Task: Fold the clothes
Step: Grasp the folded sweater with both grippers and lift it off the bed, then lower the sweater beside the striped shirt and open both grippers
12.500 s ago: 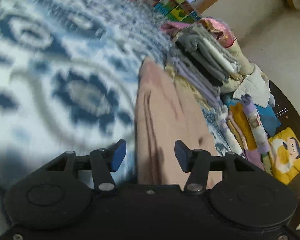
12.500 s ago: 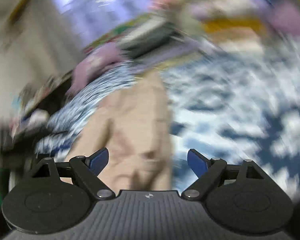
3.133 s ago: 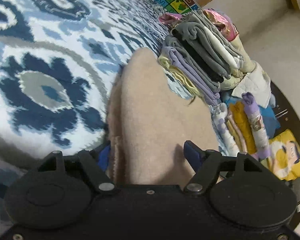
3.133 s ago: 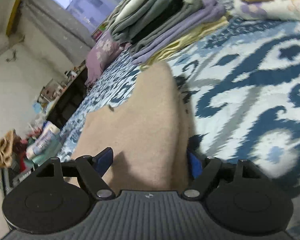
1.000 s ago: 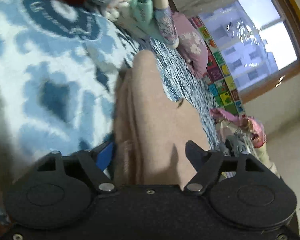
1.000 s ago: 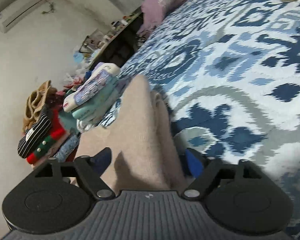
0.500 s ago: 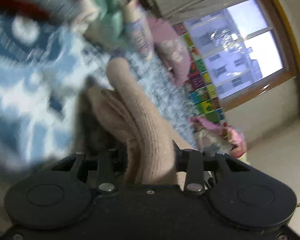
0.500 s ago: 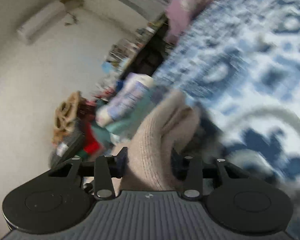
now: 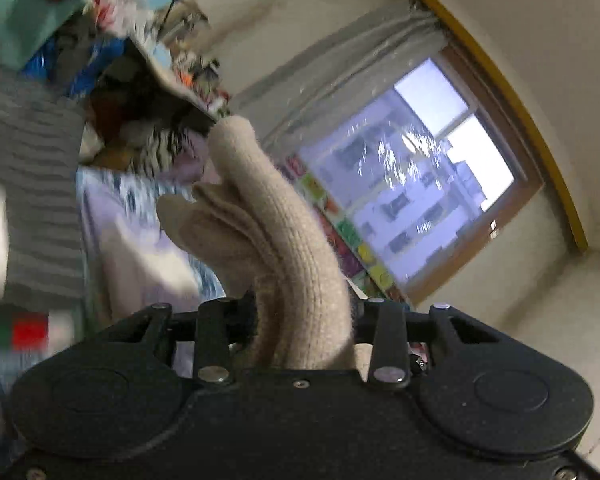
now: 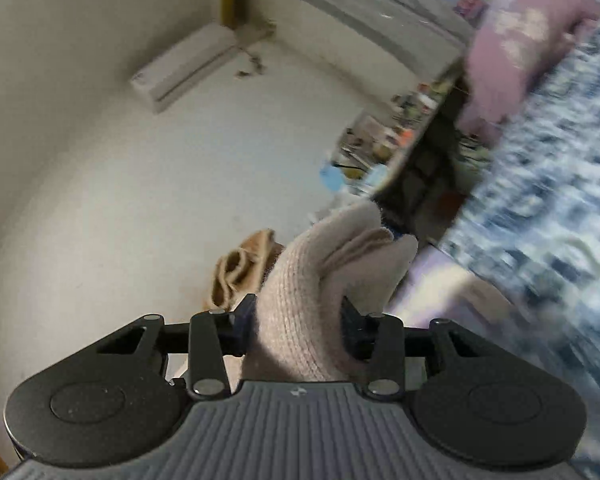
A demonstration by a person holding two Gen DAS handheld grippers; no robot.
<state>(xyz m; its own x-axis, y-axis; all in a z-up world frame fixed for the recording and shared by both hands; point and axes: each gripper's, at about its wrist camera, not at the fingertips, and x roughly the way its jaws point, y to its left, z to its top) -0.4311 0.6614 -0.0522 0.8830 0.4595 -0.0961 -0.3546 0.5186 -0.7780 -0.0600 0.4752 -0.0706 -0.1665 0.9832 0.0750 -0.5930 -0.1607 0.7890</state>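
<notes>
The left tongs (image 9: 304, 312) are squeezed onto a thick fold of the tan knit (image 9: 284, 240). Their jaws have just closed in, and the knit sits between them. It sticks out past the tips, bunched in soft rolls, and bends away to the left. It is up in the air, not lying on the bed.

The right tongs (image 10: 296, 322) pinch the knit (image 10: 308, 304) too. Their jaws have also just closed on it, with the cloth packed tight between them. It pokes out in front of the tips and flops a bit to the right.

To the right of the left tongs, far off, is a big window (image 9: 412, 188). To their left is a blurry pile of clothes (image 9: 24, 128).

To the right of the right tongs is the blue and white bed (image 10: 548, 208), all blurred. Up past it lies a pink pillow (image 10: 520, 36). High on the wall, up and to the left, hangs an air cooler (image 10: 184, 68).
</notes>
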